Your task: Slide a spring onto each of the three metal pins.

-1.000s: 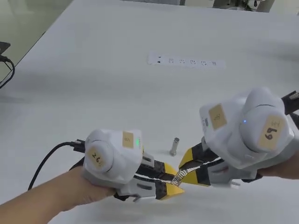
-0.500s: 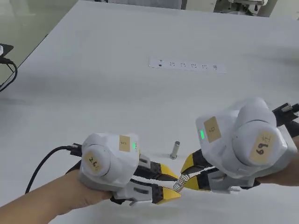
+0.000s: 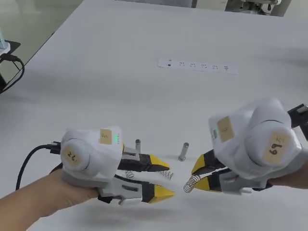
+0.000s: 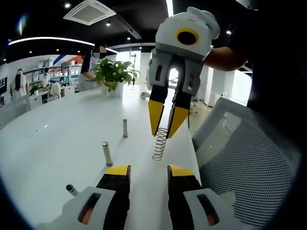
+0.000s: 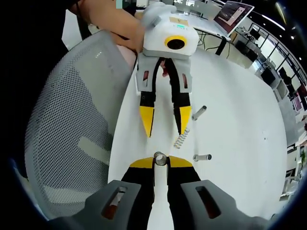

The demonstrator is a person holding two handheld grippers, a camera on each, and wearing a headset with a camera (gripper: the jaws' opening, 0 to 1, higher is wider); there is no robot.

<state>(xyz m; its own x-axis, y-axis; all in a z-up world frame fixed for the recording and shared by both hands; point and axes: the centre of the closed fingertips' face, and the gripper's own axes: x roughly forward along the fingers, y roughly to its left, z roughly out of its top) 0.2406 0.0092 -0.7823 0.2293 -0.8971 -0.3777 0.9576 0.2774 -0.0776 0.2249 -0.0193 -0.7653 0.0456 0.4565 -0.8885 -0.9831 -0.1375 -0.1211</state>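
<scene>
Two springs: one spring [image 4: 159, 146] clamped in right tongs [image 4: 163, 130], second spring [image 5: 181, 138] loose by gaping, empty left tongs [image 4: 148, 170]; three pins [image 4: 125, 128] [image 4: 106, 153] [image 4: 71, 189] ahead of left tongs.

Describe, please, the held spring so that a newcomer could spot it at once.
On the white workbench, find the right tool. The held spring juts from its shut yellow tips; the other spring lies loose on the surface by the left tool.
</scene>
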